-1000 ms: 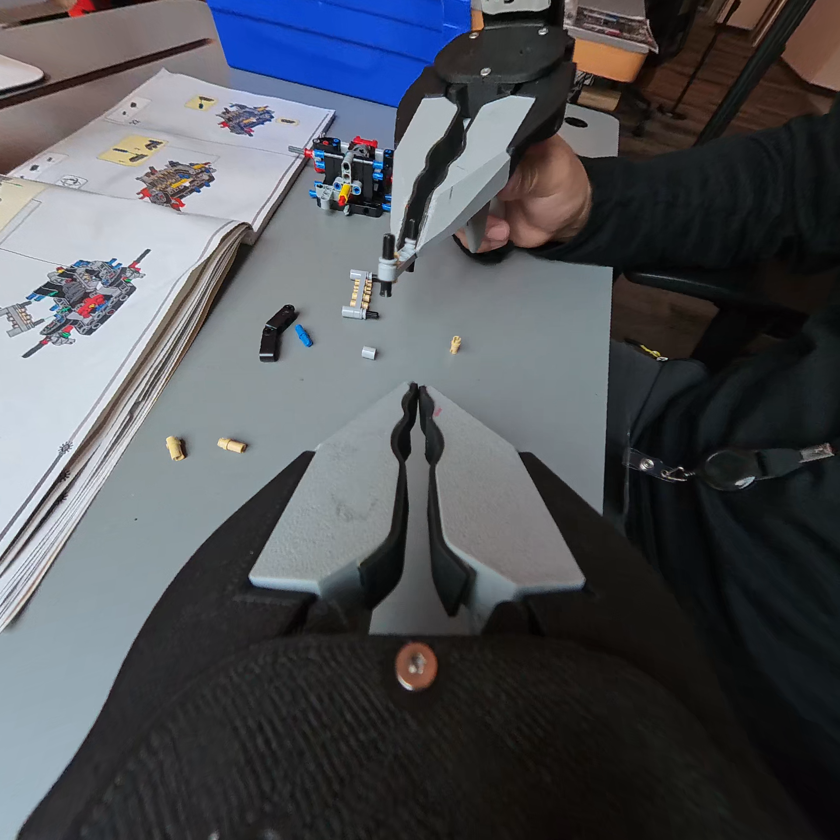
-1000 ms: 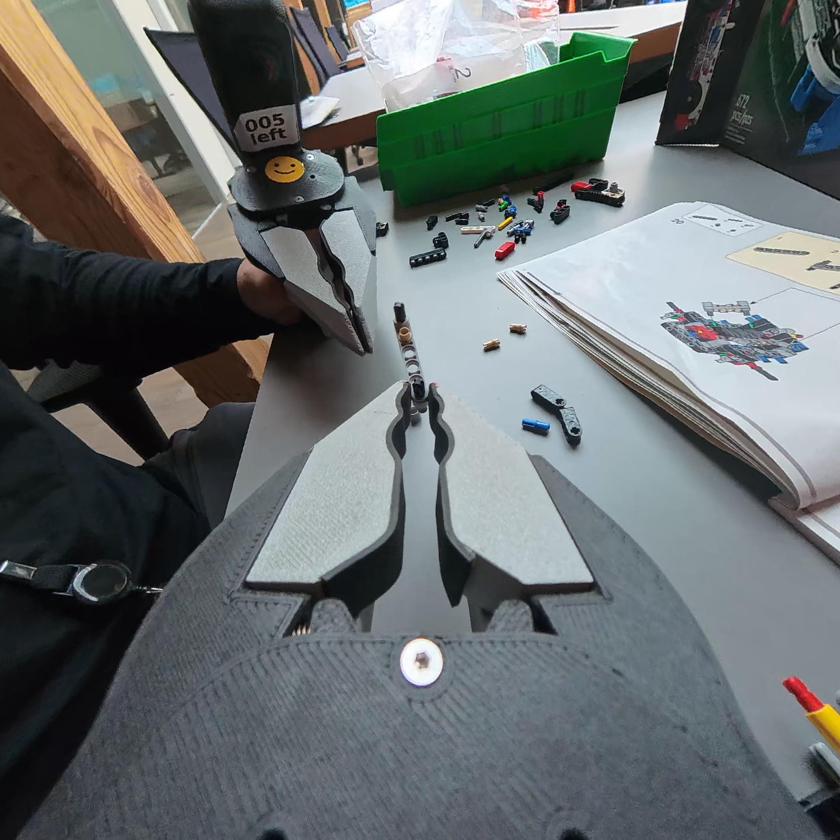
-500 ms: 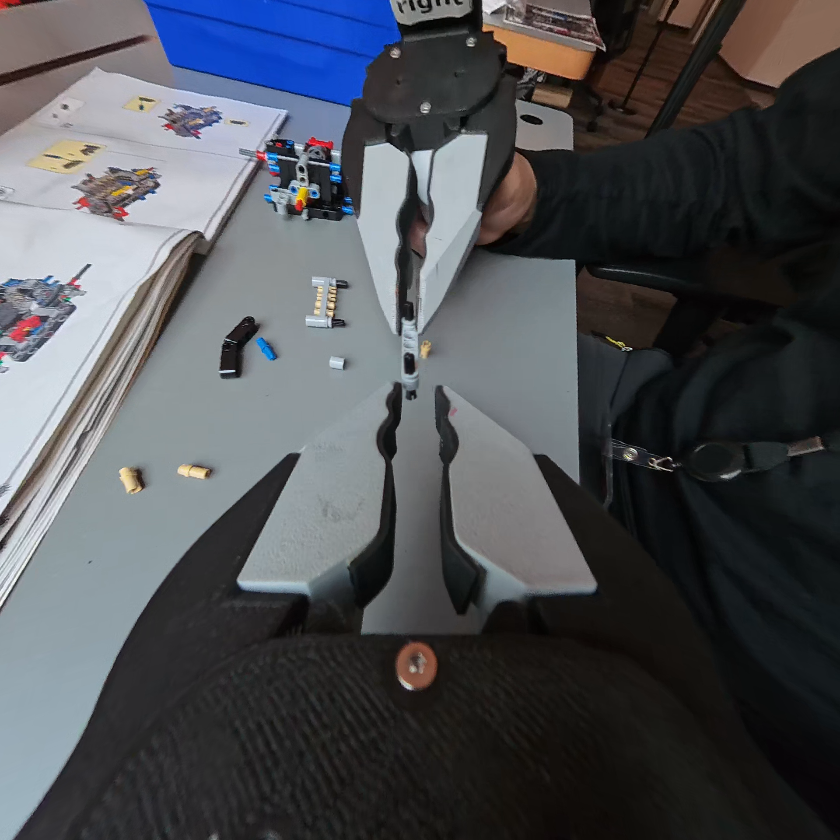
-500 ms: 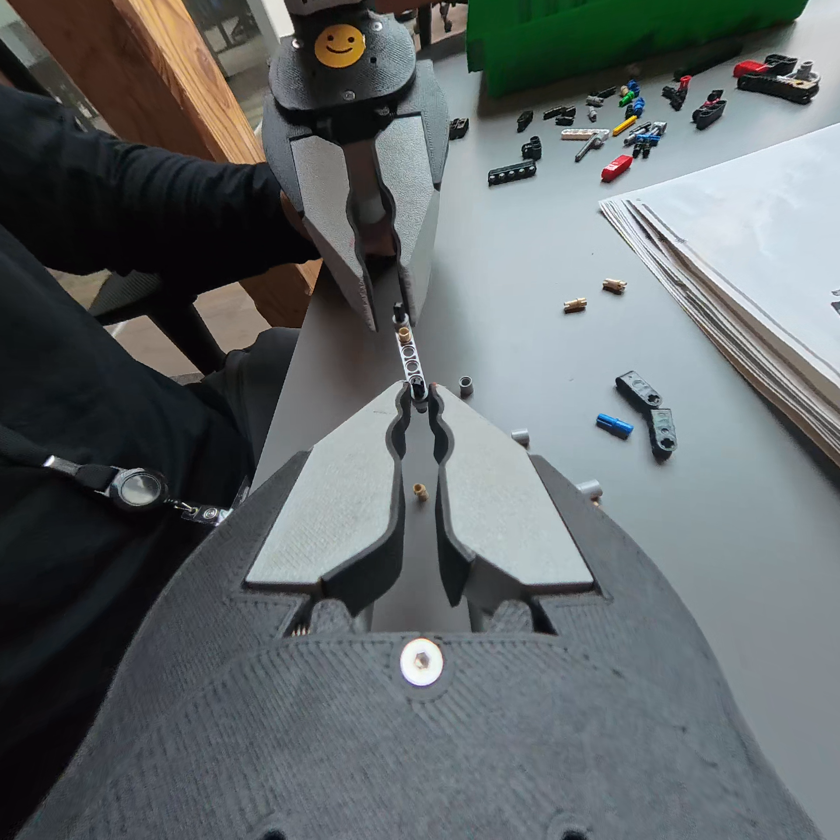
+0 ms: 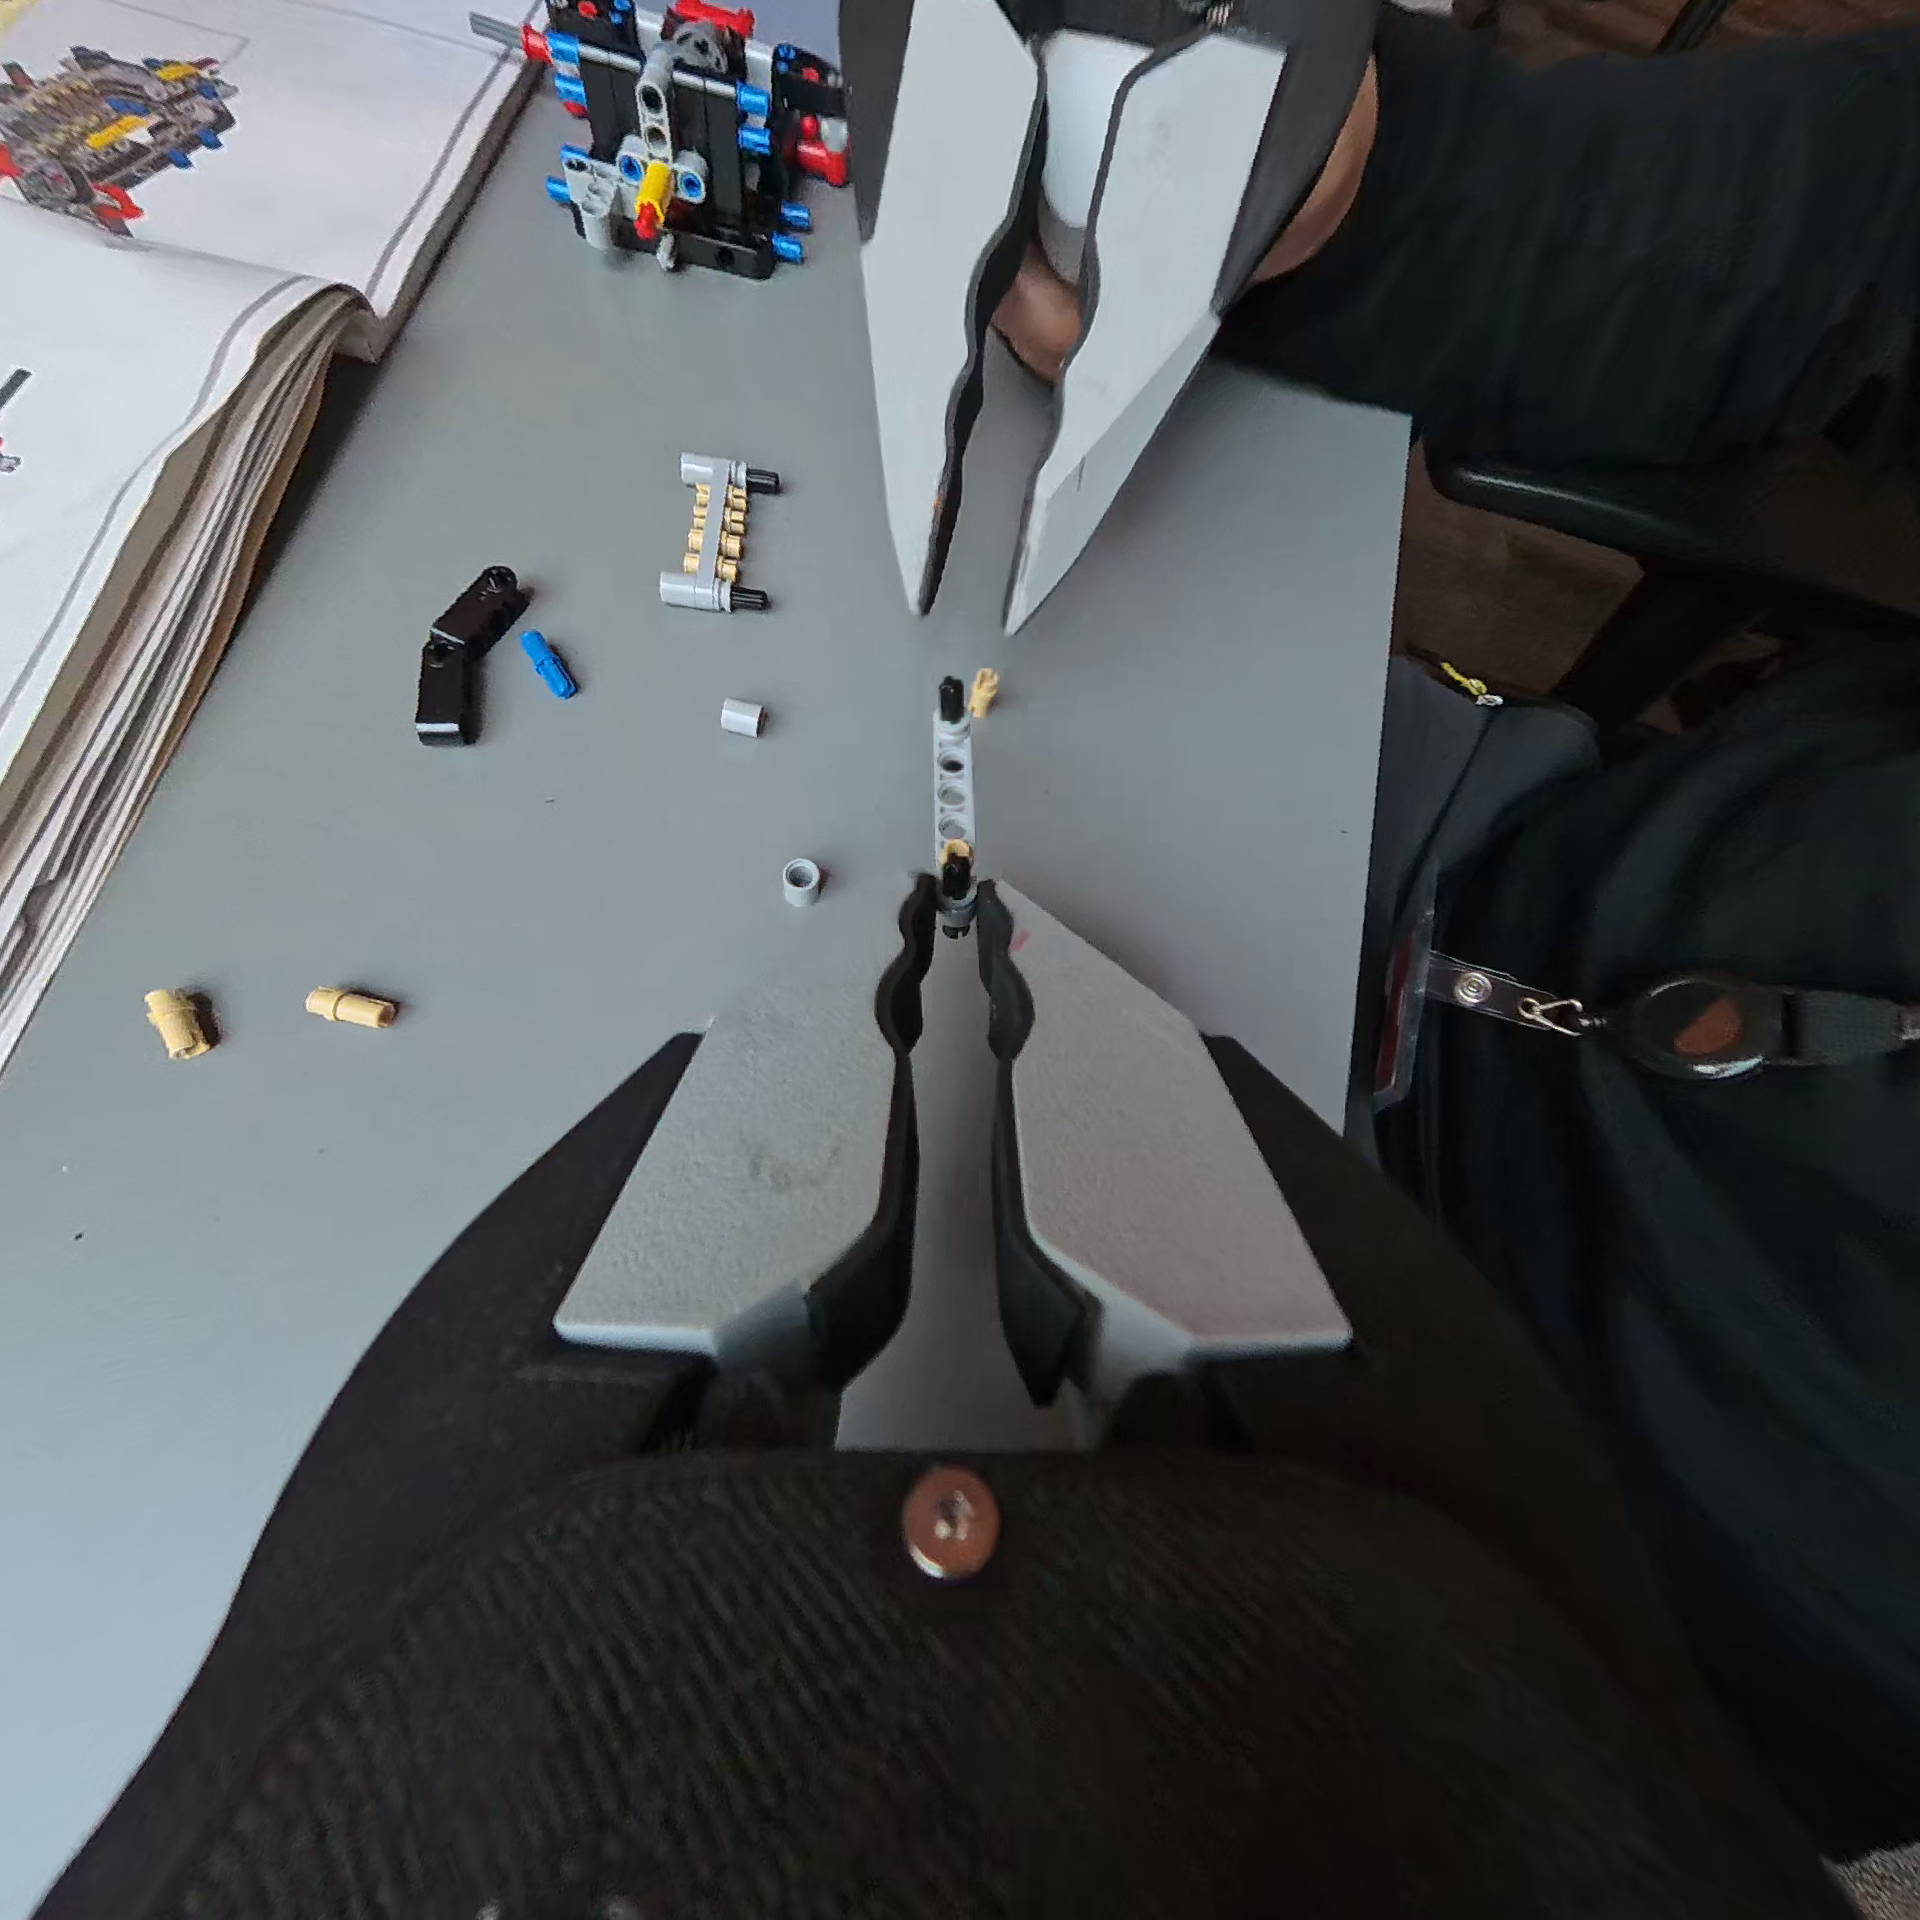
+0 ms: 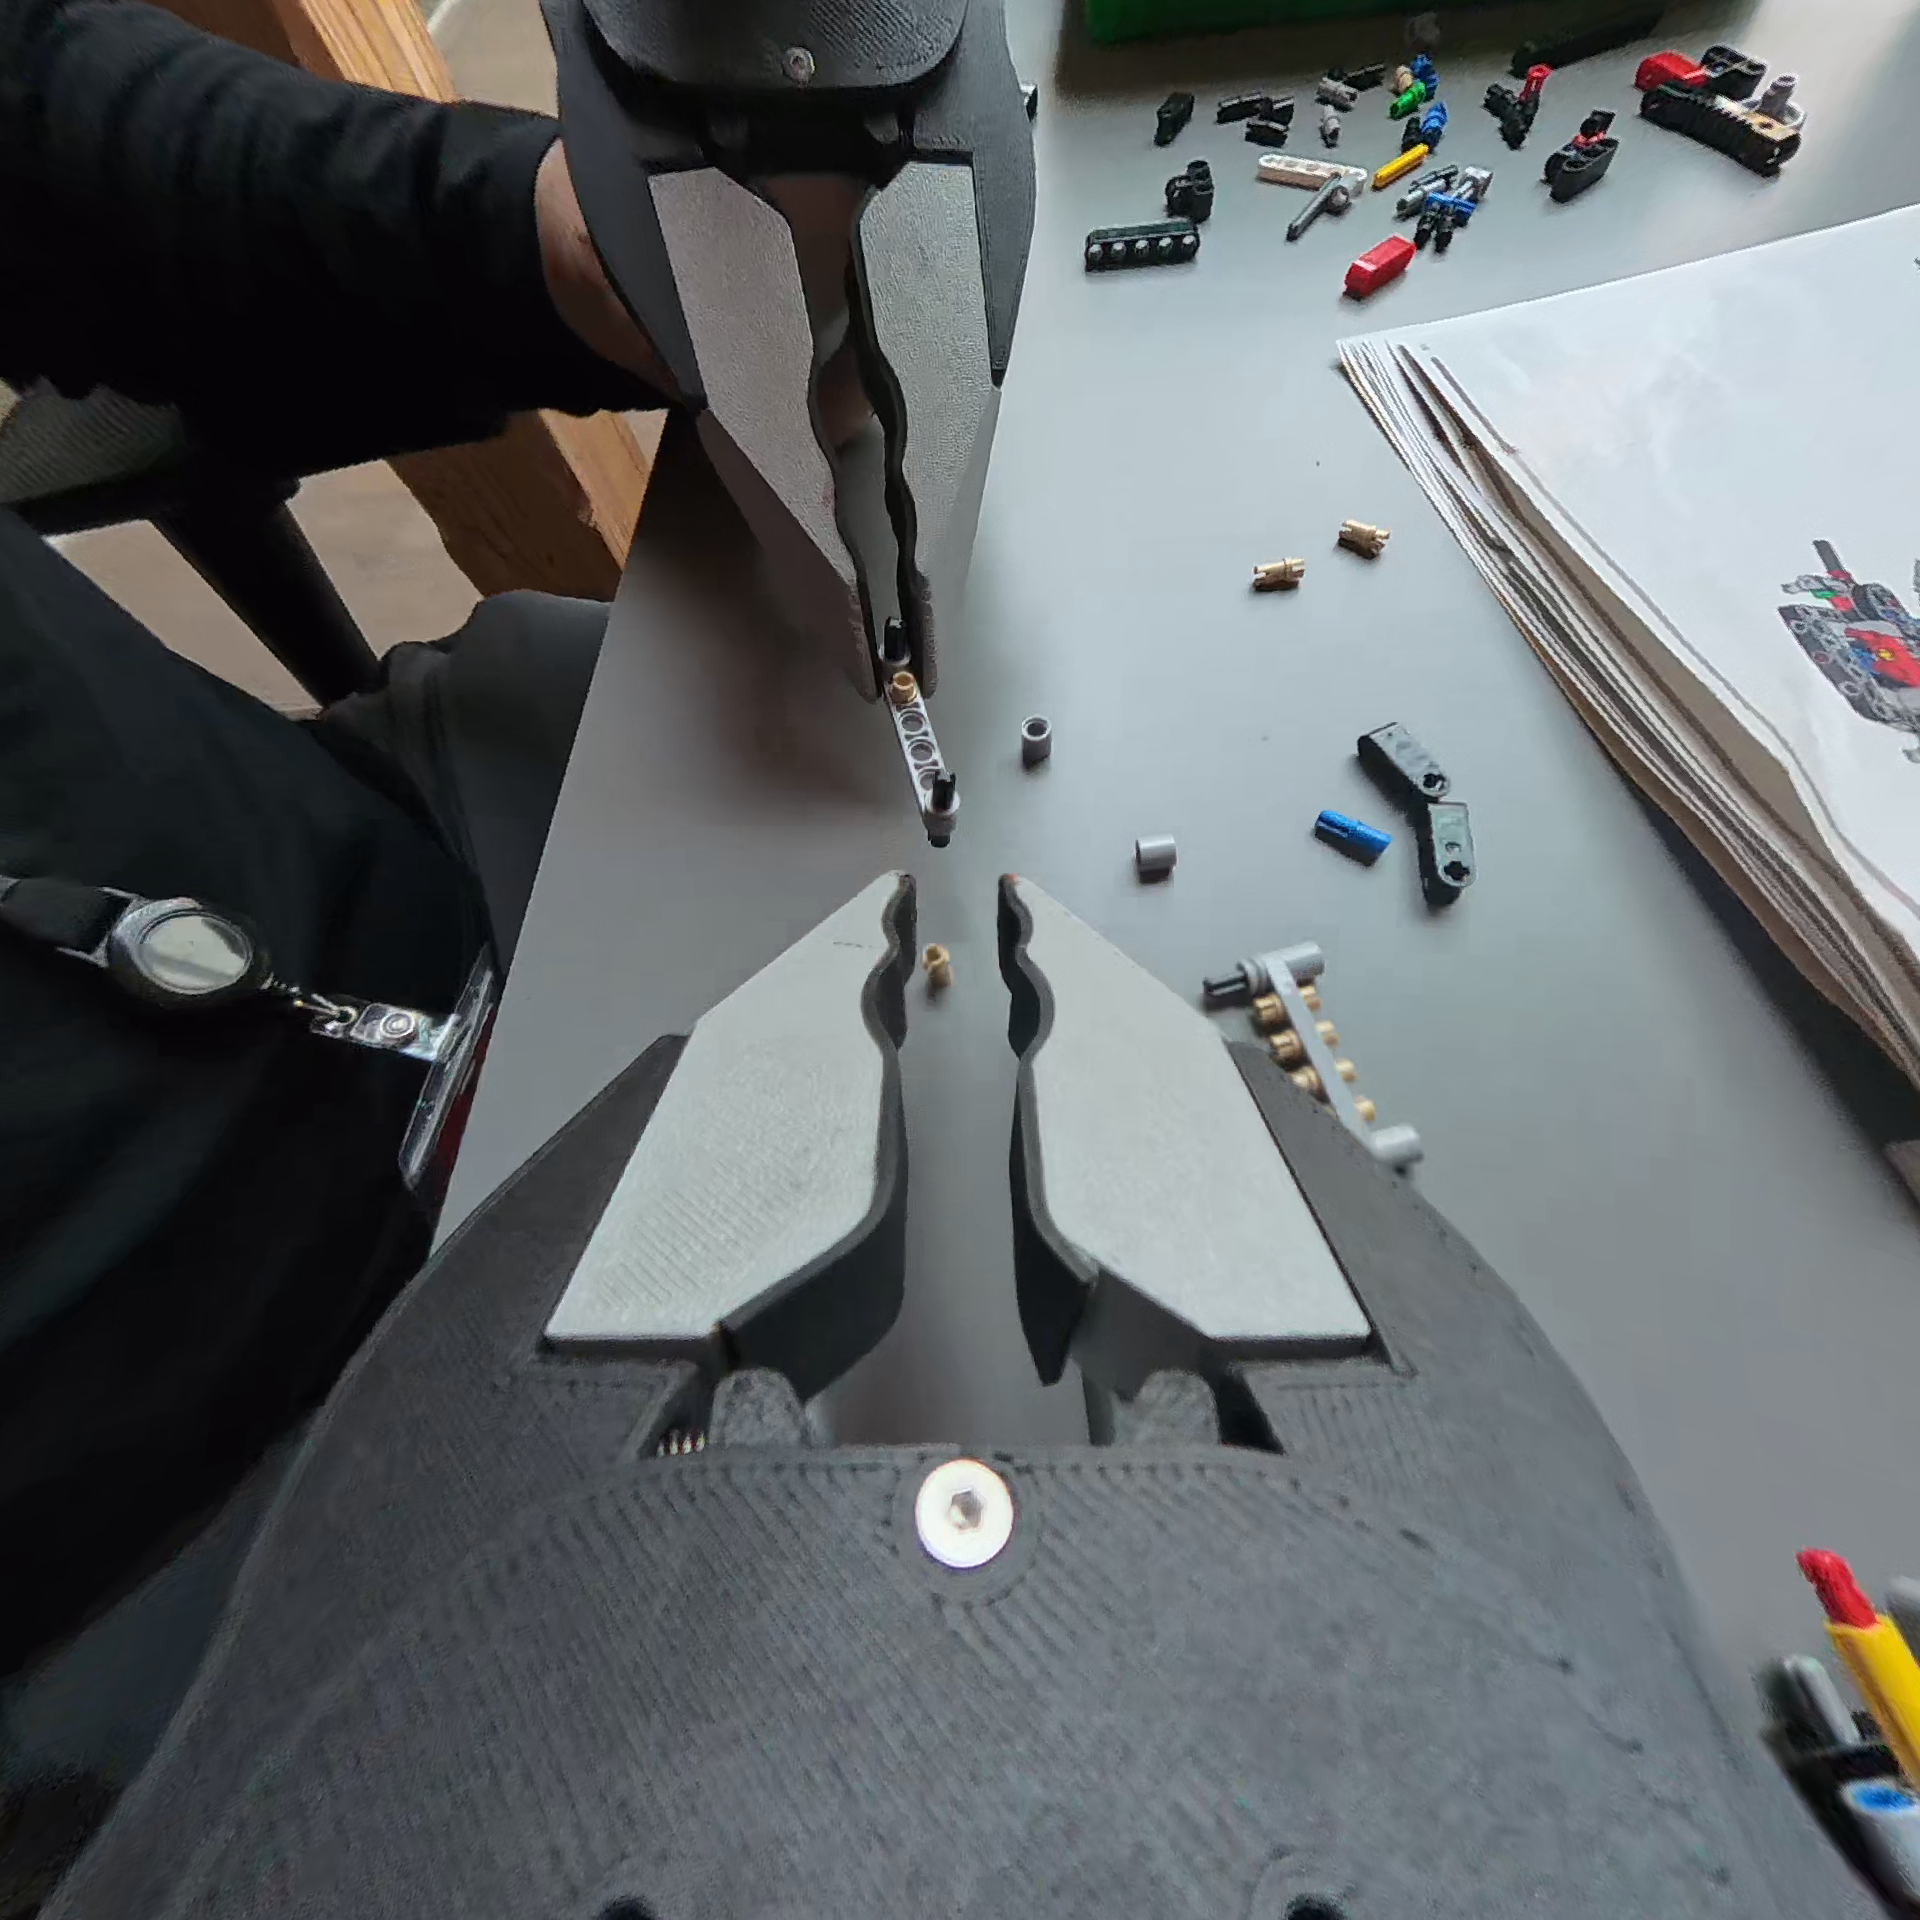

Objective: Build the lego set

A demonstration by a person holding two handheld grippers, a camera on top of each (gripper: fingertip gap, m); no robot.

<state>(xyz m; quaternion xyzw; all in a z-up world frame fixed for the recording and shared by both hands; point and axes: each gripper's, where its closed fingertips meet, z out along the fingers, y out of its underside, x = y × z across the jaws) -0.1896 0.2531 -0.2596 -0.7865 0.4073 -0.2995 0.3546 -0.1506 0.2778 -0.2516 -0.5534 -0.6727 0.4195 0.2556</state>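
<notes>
1. Gripping one end of the grey beam (image 5: 952, 790), the left tool (image 5: 952, 902) is pinched on it at the very tips, so the beam sticks out forward above the counter (image 5: 312, 1195) with its holes and black pins exposed.
2. Opposite it, the right tool (image 6: 956, 883) sits with its jaws narrowly parted and holding nothing, just short of the beam's free end; this looks like a handover, judged only from the facing tips.
3. A loose tan pin (image 6: 936, 968) lies on the counter beneath the right tool's gap, probably the next part.
4. Off to the side sit the finished grey frame with tan pins (image 5: 717, 535), the partly built model (image 5: 686, 156) and the open instruction book (image 5: 208, 291), within easy reach for reference.
</notes>
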